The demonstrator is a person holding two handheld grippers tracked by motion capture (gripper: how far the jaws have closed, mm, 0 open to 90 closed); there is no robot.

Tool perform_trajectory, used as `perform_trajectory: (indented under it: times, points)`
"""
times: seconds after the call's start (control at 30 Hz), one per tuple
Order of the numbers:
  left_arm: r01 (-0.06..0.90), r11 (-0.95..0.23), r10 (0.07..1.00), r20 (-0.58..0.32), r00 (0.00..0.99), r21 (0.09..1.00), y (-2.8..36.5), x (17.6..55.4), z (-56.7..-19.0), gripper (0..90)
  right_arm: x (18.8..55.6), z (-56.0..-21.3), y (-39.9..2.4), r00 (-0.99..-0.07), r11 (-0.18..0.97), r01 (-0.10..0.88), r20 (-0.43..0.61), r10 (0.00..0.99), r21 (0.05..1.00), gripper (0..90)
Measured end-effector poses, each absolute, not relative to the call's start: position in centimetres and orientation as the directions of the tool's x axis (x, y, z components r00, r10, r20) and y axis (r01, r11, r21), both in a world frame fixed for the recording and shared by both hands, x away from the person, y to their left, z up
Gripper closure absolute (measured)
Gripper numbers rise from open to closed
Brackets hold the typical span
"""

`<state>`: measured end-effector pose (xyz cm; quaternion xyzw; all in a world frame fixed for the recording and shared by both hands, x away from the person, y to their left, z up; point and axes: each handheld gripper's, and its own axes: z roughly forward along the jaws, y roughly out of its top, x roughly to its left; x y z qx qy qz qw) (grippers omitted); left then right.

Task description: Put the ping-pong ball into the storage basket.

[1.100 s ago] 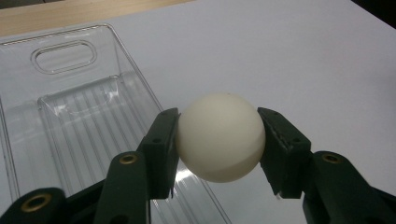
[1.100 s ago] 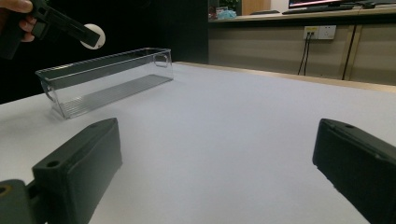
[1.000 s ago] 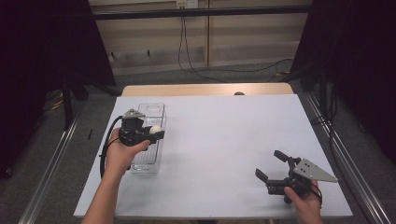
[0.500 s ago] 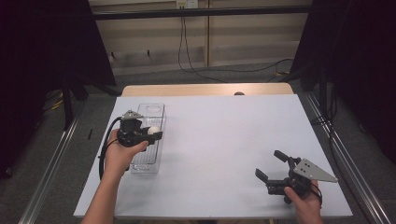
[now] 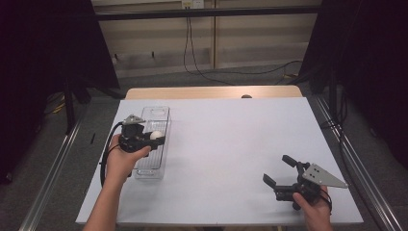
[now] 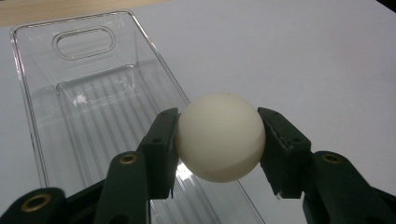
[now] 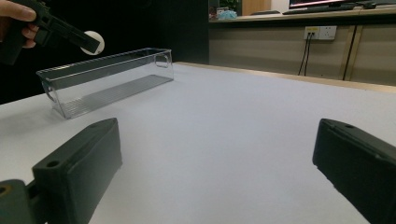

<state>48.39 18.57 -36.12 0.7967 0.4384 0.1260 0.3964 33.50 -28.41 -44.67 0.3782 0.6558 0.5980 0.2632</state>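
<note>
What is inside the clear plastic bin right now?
Nothing lies in the clear bin: its ribbed floor shows bare. The white ball is clamped in the left gripper above its near end. The floor directly beneath the ball and jaws is covered.

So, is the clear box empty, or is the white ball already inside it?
Empty. The clear box shows only its bare ribbed floor, and the white ball is held above it by the left tongs.
</note>
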Motion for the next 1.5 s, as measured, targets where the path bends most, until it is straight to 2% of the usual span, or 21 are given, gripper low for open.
perform_trajectory:
  times: [1.5]
  points:
    - [0.611,-0.305,0.825,-0.117,0.552,0.731,19.7,48.4,-37.2,51.2,33.5,-44.7,-28.3,-0.576,-0.004,0.186,0.112,0.81,0.983,0.8]
